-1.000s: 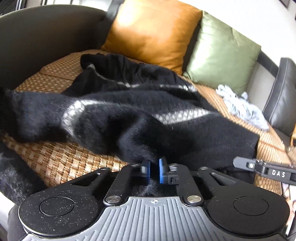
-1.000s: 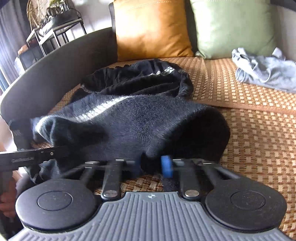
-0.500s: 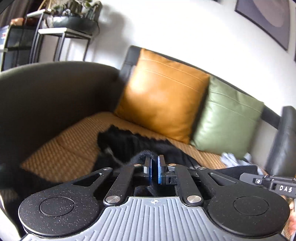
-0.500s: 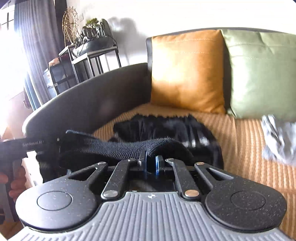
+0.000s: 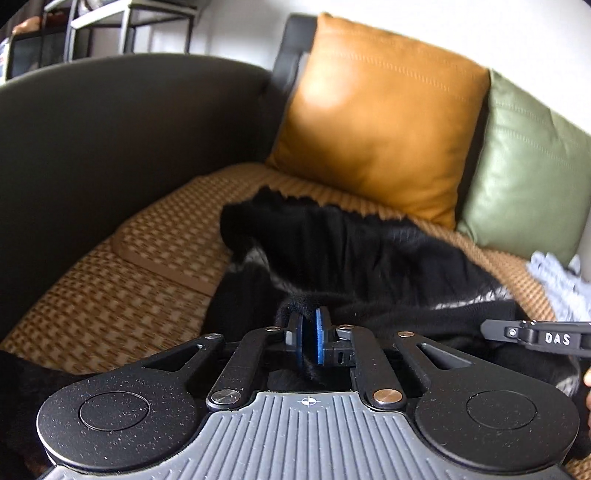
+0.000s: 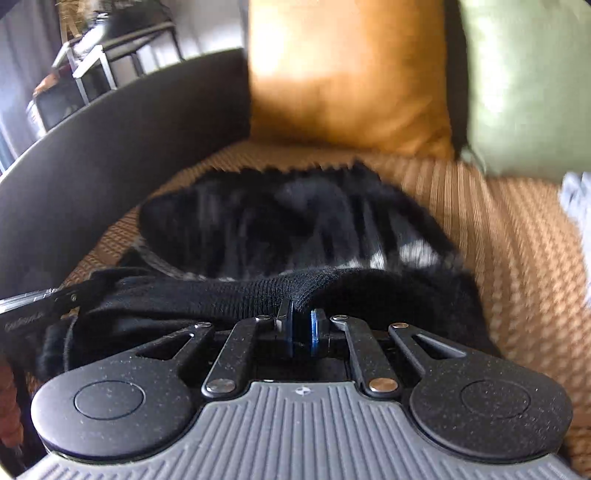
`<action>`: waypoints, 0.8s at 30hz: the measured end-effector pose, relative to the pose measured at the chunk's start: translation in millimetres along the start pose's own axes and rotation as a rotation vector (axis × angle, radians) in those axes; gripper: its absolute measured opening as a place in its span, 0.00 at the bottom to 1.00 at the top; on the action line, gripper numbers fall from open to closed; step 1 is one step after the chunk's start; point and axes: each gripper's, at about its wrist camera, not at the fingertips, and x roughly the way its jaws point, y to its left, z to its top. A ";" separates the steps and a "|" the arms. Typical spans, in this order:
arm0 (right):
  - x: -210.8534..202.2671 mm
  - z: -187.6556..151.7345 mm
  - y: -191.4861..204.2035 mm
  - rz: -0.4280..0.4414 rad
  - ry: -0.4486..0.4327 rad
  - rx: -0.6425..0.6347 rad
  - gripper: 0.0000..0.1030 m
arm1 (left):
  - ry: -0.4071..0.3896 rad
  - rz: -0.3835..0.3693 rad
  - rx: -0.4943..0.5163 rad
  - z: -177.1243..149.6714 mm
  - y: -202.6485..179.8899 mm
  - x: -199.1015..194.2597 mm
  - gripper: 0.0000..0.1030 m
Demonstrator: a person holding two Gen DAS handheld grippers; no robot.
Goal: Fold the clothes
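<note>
Black knit fills the near part of both wrist views: a dark sweater (image 5: 369, 254) with pale grey stripes lies bunched on the woven tan seat mat (image 5: 122, 295) of a sofa, toward the mat's front edge and left half. The left gripper (image 5: 309, 341) has a tuft of that knit standing between its blue pads (image 5: 318, 341); its jaws have just been opening, a narrow gap shows, and the wool sits loosely in it rather than being squeezed flat. Off the right edge of that view the other tool's black finger, lettered DAS, reaches over the garment's front hem.

In the right wrist view the right gripper (image 6: 301, 332) is nearly closed on a folded edge of the sweater (image 6: 295, 229), which runs as a taut ribbed band leftward from the pads to where the left tool's finger lies at the frame edge. This view is blurred.

Farther back the sweater's ragged far hem stops short of the cushions. A mustard cushion (image 5: 376, 110) leans against the sofa back, a green cushion (image 5: 524, 177) touching it on the right. A crumpled light grey garment (image 5: 557, 280) lies on the mat's right part, below the green one. The dark curved armrest (image 5: 110, 147) bounds the left side, with a metal shelf (image 5: 110, 22) beyond it.
</note>
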 end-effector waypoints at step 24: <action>-155.3 -161.8 -25.8 -0.009 -0.047 0.288 0.50 | 0.062 -0.167 0.098 -38.7 -44.2 -93.9 0.76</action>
